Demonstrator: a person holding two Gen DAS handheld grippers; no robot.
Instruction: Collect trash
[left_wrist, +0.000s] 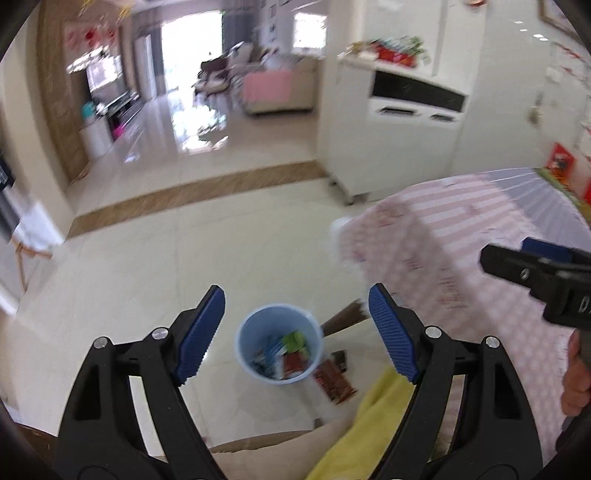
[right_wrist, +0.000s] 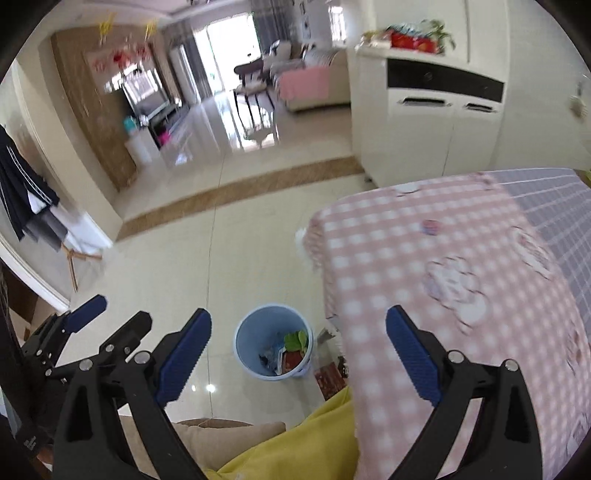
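A light blue bin (left_wrist: 258, 317) stands on the tiled floor below both grippers, with several wrappers and a green scrap (left_wrist: 294, 339) inside. My left gripper (left_wrist: 295, 332) hangs open above it with nothing between its blue pads. My right gripper (right_wrist: 301, 350) is open too and empty, over the bin (right_wrist: 258, 325) and the table's edge. A brown wrapper (left_wrist: 334, 380) lies on the floor beside the bin, also in the right wrist view (right_wrist: 327, 380). Each gripper shows at the edge of the other's view: the right gripper (left_wrist: 517, 262) and the left gripper (right_wrist: 114, 315).
A table with a pink checked cloth (right_wrist: 443, 277) fills the right side. A yellow cloth (right_wrist: 295, 443) and a beige cushion (right_wrist: 221, 435) lie below the grippers. A white cabinet (right_wrist: 424, 129) stands behind the table. A hand (left_wrist: 576, 373) holds the right gripper.
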